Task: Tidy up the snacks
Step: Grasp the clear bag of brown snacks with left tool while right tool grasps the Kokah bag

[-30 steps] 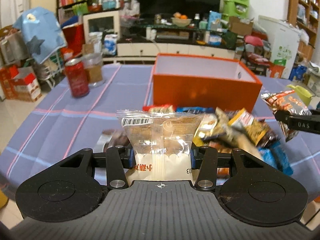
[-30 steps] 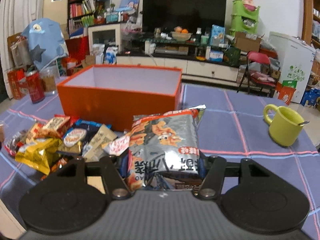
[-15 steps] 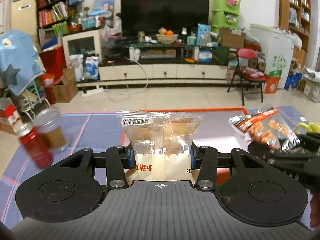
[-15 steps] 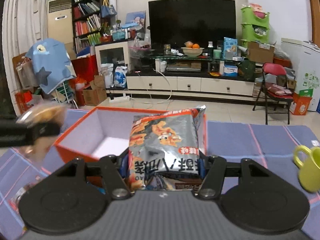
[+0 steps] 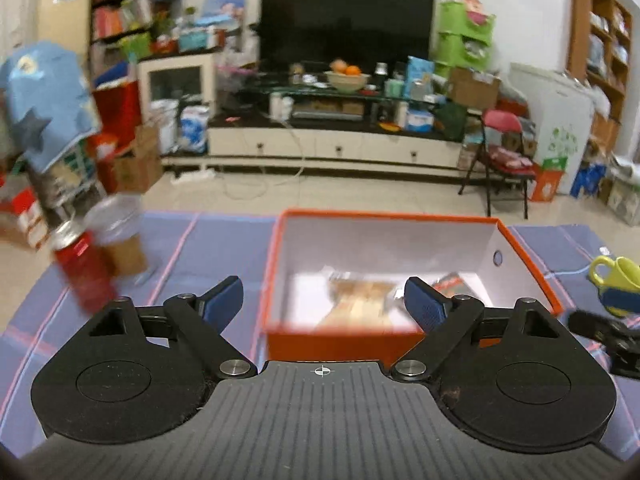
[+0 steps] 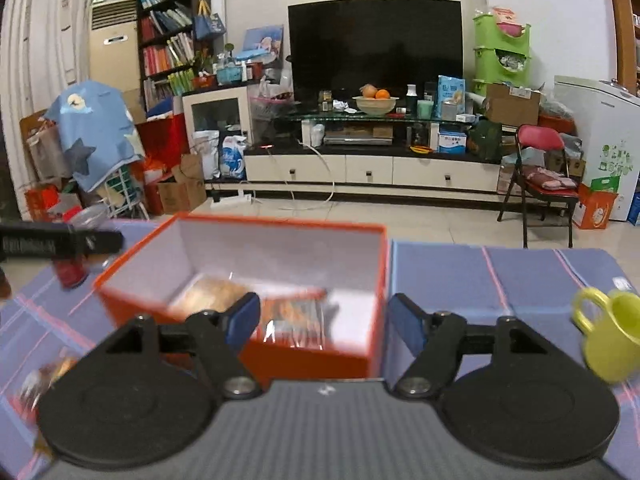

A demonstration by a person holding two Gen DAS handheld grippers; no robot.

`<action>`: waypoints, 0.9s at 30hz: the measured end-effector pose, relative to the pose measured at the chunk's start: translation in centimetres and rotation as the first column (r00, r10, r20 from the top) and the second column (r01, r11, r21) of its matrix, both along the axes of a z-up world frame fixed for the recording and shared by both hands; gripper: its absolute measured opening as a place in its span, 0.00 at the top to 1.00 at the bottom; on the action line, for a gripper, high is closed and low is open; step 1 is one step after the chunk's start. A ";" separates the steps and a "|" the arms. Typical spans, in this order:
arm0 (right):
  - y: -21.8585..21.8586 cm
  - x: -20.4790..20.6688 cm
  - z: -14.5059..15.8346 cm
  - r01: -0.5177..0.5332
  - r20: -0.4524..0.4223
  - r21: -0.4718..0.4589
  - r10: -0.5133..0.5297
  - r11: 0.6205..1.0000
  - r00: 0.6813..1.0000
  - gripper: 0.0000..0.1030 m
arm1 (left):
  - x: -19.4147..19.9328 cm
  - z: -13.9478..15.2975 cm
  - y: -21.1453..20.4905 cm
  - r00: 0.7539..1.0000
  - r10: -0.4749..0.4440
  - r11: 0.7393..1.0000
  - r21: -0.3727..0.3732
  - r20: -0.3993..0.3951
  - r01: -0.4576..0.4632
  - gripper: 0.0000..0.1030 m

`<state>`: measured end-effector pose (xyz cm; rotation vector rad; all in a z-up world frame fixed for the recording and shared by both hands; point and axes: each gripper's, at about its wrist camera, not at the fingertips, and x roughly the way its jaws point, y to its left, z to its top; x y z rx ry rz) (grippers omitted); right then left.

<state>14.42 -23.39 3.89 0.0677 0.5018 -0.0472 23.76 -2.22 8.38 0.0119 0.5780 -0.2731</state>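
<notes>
An orange box (image 5: 524, 248) with a white inside stands on the blue checked tablecloth (image 5: 216, 240). My left gripper (image 5: 323, 296) hovers over its near wall, jaws opening, with nothing between them. The clear bread packet (image 5: 362, 302) lies blurred inside the box. A grey and orange snack bag (image 5: 454, 284) lies beside it. In the right wrist view my right gripper (image 6: 322, 316) is also over the orange box (image 6: 168, 308), jaws opening and empty. The bread packet (image 6: 210, 296) and the snack bag (image 6: 298, 316) rest on the box floor.
A red can (image 5: 84, 268) and a lidded jar (image 5: 120, 240) stand left of the box. A yellow-green mug (image 6: 610, 336) sits to the right. Loose snacks (image 6: 44, 376) lie at the near left. Beyond the table are a TV cabinet and a red folding chair (image 6: 540, 172).
Both grippers moved forward over the box and opened. The bread packet left the left jaws and the snack bag left the right jaws; both now lie in the box.
</notes>
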 end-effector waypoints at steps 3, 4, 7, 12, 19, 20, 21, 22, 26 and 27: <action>0.2 -5.1 -0.4 0.034 -0.013 -0.024 -0.034 0.999 0.999 0.27 | -3.5 -0.2 2.6 0.998 0.055 0.998 -0.002 -0.023 -0.055 0.31; 0.4 -6.5 -0.6 0.042 -0.020 -0.022 -0.042 0.999 0.999 0.27 | -4.5 -0.3 3.5 0.996 0.080 0.997 -0.006 -0.029 -0.080 0.32; 1.6 -8.9 -1.7 -0.003 -0.045 -0.031 0.001 1.000 0.999 0.27 | -7.6 -1.3 5.7 0.985 0.161 0.986 -0.029 -0.058 -0.163 0.30; 3.4 -8.3 -3.1 -0.141 -0.040 -0.113 0.138 0.983 0.990 0.27 | -9.8 -3.5 7.3 0.971 0.201 0.977 -0.050 -0.127 -0.208 0.29; 3.6 -5.7 -5.1 -0.188 -0.078 -0.078 0.182 0.979 0.980 0.27 | -8.2 -4.8 9.5 0.976 0.175 0.985 0.024 -0.126 -0.174 0.29; 3.9 -5.1 -5.4 -0.199 -0.087 -0.098 0.191 0.975 0.978 0.27 | -8.0 -4.9 10.6 0.976 0.186 0.982 0.036 -0.110 -0.183 0.28; 4.1 -4.7 -5.7 -0.204 -0.094 -0.112 0.194 0.973 0.976 0.27 | -7.8 -5.1 11.9 0.974 0.200 0.980 0.032 -0.103 -0.197 0.28; 4.1 -4.4 -5.9 -0.209 -0.101 -0.114 0.198 0.971 0.975 0.27 | -7.5 -5.4 13.0 0.973 0.202 0.979 0.013 -0.112 -0.201 0.28; 4.3 -3.4 -6.9 -0.224 -0.133 -0.089 0.211 0.971 0.968 0.27 | -6.3 -7.0 15.6 0.968 0.153 0.984 -0.064 -0.200 -0.168 0.28; 4.4 -3.3 -7.0 -0.227 -0.136 -0.093 0.214 0.969 0.967 0.27 | -6.2 -7.2 15.5 0.966 0.153 0.985 -0.049 -0.208 -0.166 0.28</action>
